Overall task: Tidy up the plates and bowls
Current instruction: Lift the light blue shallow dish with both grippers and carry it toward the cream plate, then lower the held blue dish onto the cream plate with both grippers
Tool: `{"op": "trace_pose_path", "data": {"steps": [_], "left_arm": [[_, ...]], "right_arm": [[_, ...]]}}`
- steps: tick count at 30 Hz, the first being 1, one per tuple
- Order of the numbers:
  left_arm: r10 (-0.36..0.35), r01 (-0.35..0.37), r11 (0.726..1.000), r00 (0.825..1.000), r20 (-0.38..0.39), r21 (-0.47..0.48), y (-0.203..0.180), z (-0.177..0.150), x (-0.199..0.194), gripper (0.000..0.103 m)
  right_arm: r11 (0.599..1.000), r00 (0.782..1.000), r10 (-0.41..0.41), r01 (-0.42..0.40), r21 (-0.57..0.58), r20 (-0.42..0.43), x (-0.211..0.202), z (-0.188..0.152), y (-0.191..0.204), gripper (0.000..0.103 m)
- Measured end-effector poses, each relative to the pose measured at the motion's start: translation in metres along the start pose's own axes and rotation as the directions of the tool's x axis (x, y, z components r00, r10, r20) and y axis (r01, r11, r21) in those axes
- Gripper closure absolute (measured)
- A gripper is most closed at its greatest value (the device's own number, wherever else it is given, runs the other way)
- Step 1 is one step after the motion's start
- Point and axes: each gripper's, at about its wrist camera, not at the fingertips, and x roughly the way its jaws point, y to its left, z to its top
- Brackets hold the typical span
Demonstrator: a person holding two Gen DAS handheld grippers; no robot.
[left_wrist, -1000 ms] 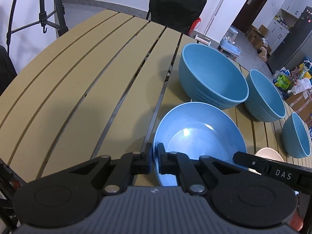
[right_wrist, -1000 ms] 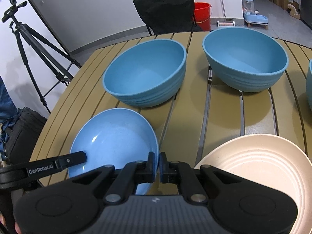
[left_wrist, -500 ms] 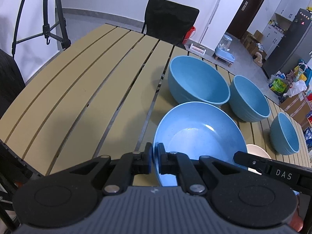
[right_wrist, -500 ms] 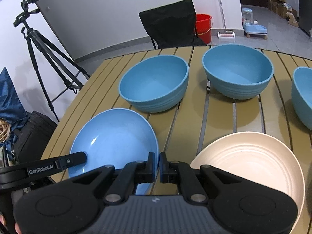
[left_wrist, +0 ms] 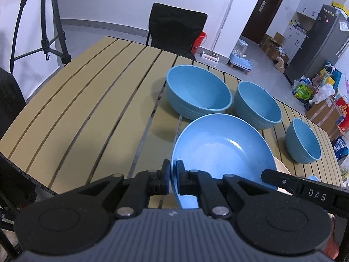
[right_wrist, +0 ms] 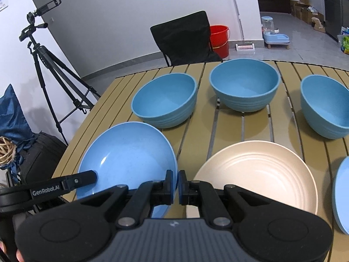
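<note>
Slatted tan counter is filling both views, with a black chair sitting at its far edge and a tripod standing off to the left by the white wall. Three blue bowls are sitting in a row across the counter: the biggest bowl on the left, the middle bowl beside it, the smallest bowl on the right. Nearer in, a beige plate is lying flat on the slats, and a second blue plate's edge is showing at the far right. The blue plate is hanging clear of the counter, in front of the biggest bowl and left of the beige plate. Left gripper is pinching that plate's near-left rim, fingers clamped on it. Right gripper is pinching the same plate's right rim, fingers closed on the edge.
</note>
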Motion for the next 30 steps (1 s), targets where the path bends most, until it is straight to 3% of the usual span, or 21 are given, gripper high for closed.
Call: {"op": "trace_pose_path", "data": {"steps": [16,30], "left_arm": [[-0.039,0.040,0.995,0.999,-0.009,0.089,-0.048,-0.017,-0.001,0.097],[-0.044,0.052,0.985,0.998,-0.051,0.165,-0.089,-0.032,0.019,0.097]], "right_arm": [[0.996,0.998,-0.041,0.037,0.077,0.057,-0.039,-0.021,-0.044,0.099],[0.986,0.995,-0.072,0.061,0.154,0.068,-0.047,-0.040,-0.087,0.099]]}}
